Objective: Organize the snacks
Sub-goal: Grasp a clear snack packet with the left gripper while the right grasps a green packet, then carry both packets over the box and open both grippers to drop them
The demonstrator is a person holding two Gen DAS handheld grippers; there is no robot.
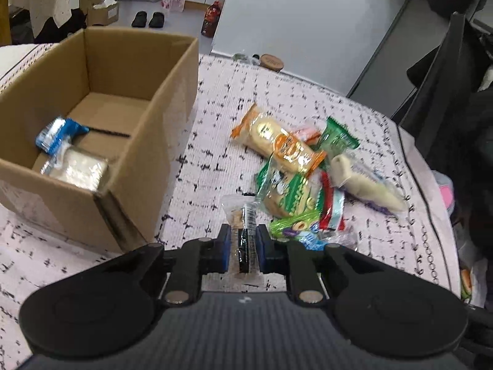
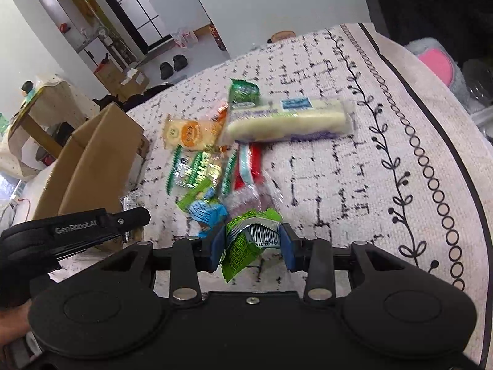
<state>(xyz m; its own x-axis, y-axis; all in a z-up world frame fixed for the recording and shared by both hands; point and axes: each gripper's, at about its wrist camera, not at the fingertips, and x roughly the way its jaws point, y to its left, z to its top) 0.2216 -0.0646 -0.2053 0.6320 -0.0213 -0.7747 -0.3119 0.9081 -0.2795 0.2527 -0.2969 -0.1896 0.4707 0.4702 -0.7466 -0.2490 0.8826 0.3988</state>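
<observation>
Lower centre of each frame: we see the left hand-held gripper [image 1: 243, 242] pinching a clear snack packet [image 1: 242, 225], the right hand-held gripper [image 2: 253, 243] pinching a green wrapper [image 2: 243, 246]; cardboard box [image 1: 148, 129] upper left.

Black left gripper [image 1: 243, 246] — blue pads [image 1: 224, 248], silver rivets; "GenRobot.AI" lettering

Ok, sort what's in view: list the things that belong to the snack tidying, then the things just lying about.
Job: cardboard box; clear-wrapped snack in left claw; green packet in right claw; snack pile.

Lying about: black shoes; red bottle; wooden lid.
</observation>
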